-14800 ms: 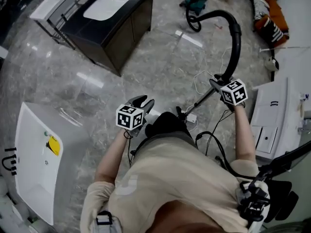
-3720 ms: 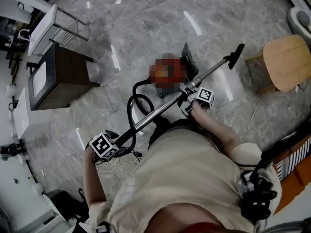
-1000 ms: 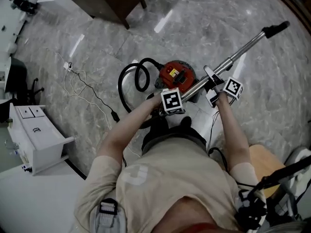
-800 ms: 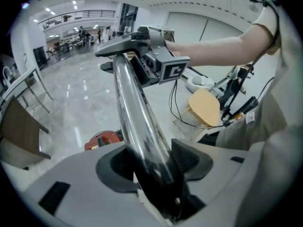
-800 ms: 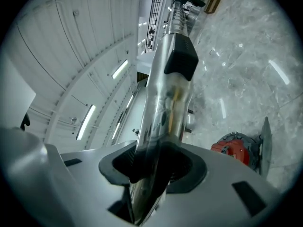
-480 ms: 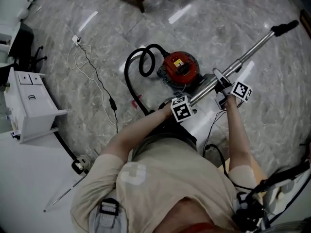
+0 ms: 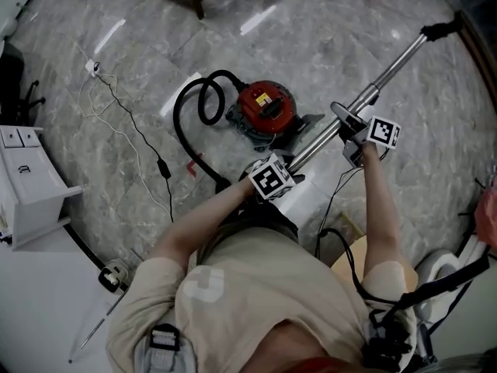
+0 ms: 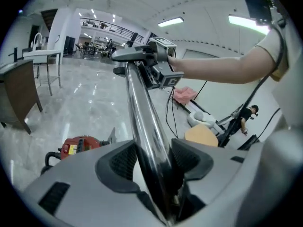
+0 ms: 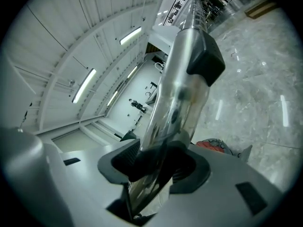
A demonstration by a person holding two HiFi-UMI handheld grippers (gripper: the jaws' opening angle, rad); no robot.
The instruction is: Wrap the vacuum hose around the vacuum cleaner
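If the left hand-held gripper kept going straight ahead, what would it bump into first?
Probably the right hand-held gripper, clamped farther up the shiny silver metal vacuum tube that the left hand-held gripper grips; depth is hard to judge.

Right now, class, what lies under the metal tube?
Marble floor shows under the metal tube, red vacuum cleaner beside. The person's arm hides what lies under its near end.
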